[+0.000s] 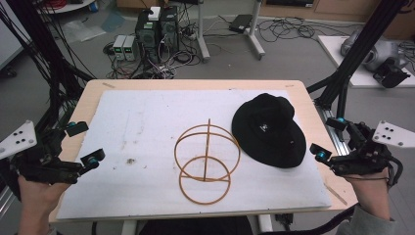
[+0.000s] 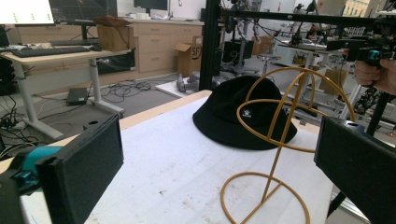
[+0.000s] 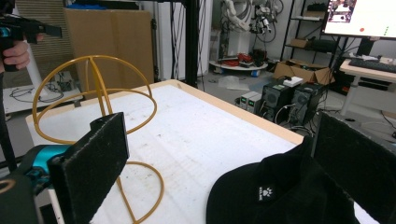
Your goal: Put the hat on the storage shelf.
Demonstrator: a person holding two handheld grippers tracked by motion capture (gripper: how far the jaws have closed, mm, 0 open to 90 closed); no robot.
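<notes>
A black bucket hat (image 1: 266, 128) with a small white logo lies flat on the white mat (image 1: 142, 127), right of centre. It also lies ahead of the left jaws as the hat (image 2: 243, 114) and close under the right jaws as the hat (image 3: 280, 196). A yellow wire hat stand (image 1: 206, 161) stands upright just left of the hat, seen too as the stand (image 2: 280, 140) and the stand (image 3: 100, 102). My left gripper (image 1: 85, 143) hovers open at the table's left edge. My right gripper (image 1: 329, 138) is open at the right edge, beside the hat's brim. Both hold nothing.
The wooden table (image 1: 195, 84) carries the mat, with bare wood round its edges. Black frame posts (image 1: 350, 63) rise at the right and left. Computers and cables (image 1: 156, 34) sit on the floor beyond the far edge.
</notes>
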